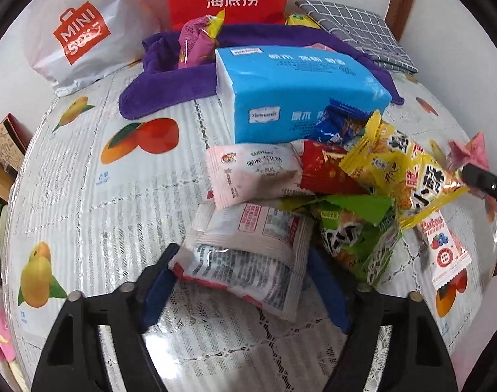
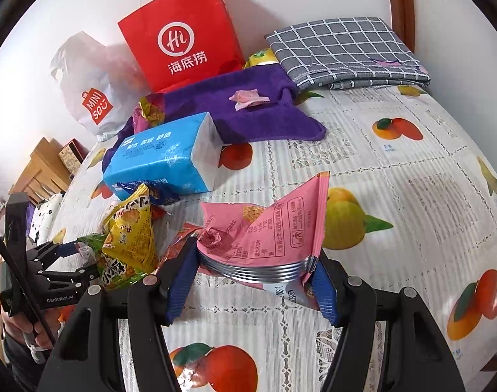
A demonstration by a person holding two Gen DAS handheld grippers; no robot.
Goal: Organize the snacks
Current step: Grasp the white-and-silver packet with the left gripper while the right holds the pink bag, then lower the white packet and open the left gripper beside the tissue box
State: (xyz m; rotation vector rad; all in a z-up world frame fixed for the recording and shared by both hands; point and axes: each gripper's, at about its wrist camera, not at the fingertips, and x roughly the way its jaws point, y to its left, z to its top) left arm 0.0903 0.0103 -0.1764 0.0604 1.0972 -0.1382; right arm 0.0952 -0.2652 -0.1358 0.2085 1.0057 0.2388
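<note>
We see a red paper bag (image 2: 183, 45) standing at the desk's (image 2: 411, 176) far edge, a white plastic bag (image 2: 91, 98) beside it toward the far left corner. A folded grey checked cloth (image 2: 343, 52) occupies the far right corner; a purple towel (image 2: 248, 111) and blue tissue pack (image 2: 163, 156) lie nearer the middle.

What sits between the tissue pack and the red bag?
A purple towel lies between the tissue pack and the red bag, with a small pink wrapper on it. The right wrist view shows it best.
</note>
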